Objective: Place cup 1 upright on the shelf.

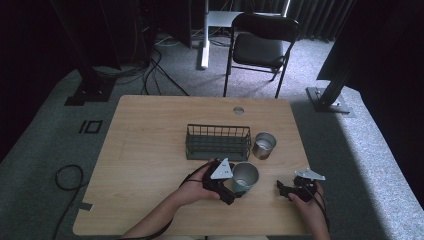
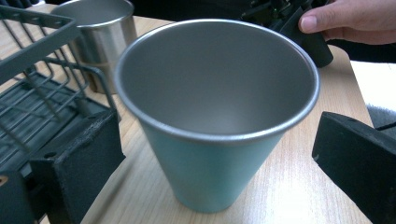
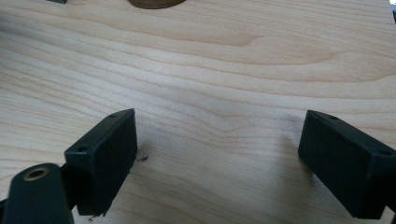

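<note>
Left gripper view has the pale teal metal cup (image 2: pixel 217 116) upright on the wooden tabletop (image 2: pixel 299 186), between the left gripper's (image 2: pixel 212 161) wide jaws, not gripped. Uneven closing could tip it. Right gripper (image 3: pixel 215 156) hangs wide, empty.

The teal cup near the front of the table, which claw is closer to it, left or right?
Left. The left claw is open around the teal cup, one jaw on each side. The right claw sits off to the cup's right, open over bare table.
</note>
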A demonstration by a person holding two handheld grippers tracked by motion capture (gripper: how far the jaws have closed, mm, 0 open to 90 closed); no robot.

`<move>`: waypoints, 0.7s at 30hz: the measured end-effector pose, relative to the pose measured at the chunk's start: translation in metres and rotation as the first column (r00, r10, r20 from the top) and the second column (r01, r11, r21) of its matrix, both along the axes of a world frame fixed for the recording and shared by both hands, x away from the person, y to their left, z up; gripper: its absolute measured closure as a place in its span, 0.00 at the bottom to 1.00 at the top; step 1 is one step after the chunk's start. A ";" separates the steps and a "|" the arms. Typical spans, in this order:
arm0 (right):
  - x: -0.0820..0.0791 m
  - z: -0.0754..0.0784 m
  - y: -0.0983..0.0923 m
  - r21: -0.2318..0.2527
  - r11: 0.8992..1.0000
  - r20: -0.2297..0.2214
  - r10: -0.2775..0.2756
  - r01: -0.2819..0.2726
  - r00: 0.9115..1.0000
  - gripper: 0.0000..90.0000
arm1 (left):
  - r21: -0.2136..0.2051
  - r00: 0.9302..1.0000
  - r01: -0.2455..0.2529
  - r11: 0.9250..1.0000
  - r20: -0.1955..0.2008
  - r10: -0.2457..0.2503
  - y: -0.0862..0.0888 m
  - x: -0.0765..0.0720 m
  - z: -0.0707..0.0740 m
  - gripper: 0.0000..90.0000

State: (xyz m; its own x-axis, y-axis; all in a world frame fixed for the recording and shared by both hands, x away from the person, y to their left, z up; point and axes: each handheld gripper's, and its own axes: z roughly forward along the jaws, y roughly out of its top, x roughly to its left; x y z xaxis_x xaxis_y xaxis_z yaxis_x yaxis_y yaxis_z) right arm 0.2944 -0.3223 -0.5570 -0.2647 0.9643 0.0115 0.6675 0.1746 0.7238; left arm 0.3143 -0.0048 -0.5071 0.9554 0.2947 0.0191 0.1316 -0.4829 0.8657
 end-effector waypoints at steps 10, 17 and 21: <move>0.000 0.000 0.000 0.000 1.000 0.000 0.000 0.000 1.000 0.13 | -0.027 1.000 0.008 1.000 0.010 -0.007 -0.016 0.004 -0.004 0.03; 0.000 0.000 0.000 0.000 1.000 0.000 0.000 0.000 1.000 0.13 | -0.067 1.000 0.011 0.998 0.002 -0.011 -0.026 0.007 -0.006 0.03; 0.000 0.000 0.000 0.000 1.000 0.000 0.000 0.000 1.000 0.13 | -0.111 1.000 -0.013 0.994 0.012 0.015 -0.026 0.007 -0.006 0.07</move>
State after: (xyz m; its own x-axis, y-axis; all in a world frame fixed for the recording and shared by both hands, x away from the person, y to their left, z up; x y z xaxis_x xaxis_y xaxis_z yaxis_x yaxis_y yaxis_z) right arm 0.2944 -0.3224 -0.5570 -0.2648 0.9642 0.0115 0.6675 0.1747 0.7238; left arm 0.3214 -0.0306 -0.5128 0.9510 0.3091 -0.0027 0.1267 -0.3817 0.9156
